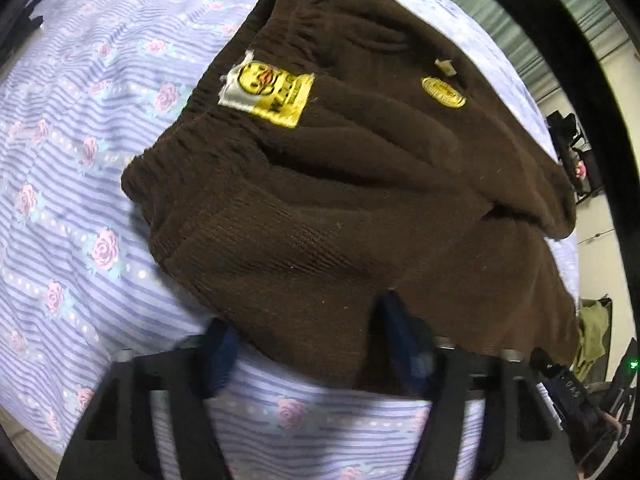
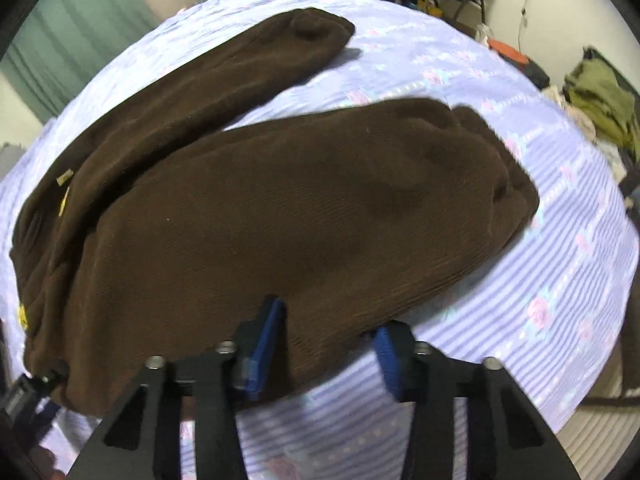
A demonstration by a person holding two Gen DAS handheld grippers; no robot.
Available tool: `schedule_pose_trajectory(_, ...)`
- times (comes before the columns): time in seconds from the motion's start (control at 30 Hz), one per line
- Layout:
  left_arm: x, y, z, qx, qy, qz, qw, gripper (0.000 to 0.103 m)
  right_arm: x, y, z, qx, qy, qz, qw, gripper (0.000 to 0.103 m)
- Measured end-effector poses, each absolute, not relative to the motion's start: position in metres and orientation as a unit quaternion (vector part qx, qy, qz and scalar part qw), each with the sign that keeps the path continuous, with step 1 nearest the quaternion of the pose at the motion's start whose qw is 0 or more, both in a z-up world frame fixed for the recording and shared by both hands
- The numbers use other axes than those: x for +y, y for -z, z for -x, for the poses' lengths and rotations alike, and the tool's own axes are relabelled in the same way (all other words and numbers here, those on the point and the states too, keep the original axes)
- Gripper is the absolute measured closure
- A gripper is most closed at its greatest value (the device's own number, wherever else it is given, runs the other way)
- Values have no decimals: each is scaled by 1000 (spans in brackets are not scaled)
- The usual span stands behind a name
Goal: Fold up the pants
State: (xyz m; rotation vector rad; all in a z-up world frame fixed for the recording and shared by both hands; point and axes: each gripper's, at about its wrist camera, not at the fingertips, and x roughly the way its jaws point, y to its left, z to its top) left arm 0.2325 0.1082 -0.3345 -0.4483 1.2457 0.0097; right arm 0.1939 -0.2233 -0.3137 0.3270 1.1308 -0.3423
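Pants (image 2: pixel 280 216) lying on the bedsheet (image 2: pixel 560 280), legs not yet stacked, I'm bringing left gripper (image 1: pixel 308 344) and right gripper (image 2: pixel 324 344), both spread apart and gripping nothing, to the near edge, folding mostly ahead.

Support: bed covered in a lilac-and-white striped sheet printed with pink roses and dotted bands (image 1: pixel 80 184) (image 2: pixel 560 264), cloth fairly smooth. Lying directly on it: one pair of dark brown ribbed knit pants (image 1: pixel 360 216) (image 2: pixel 280 216). Elastic waistband toward the left wrist view's upper left, with a yellow-and-white sewn label (image 1: pixel 266 94) and a small oval yellow badge (image 1: pixel 443 91). In the right wrist view one leg lies folded over the body, the other stretches away across the sheet.
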Motion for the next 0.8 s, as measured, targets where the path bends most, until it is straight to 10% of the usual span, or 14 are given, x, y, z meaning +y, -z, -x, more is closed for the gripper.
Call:
schedule_pose_trajectory(0.13,112,308,-234,566,-6,204,798,80,-225,292,-199,530,141,-139,825,83)
schedule_pose_trajectory(0.8,124,227,-220,599,-40,137,788,84,-230,160,-182,564,102,-131,809,89)
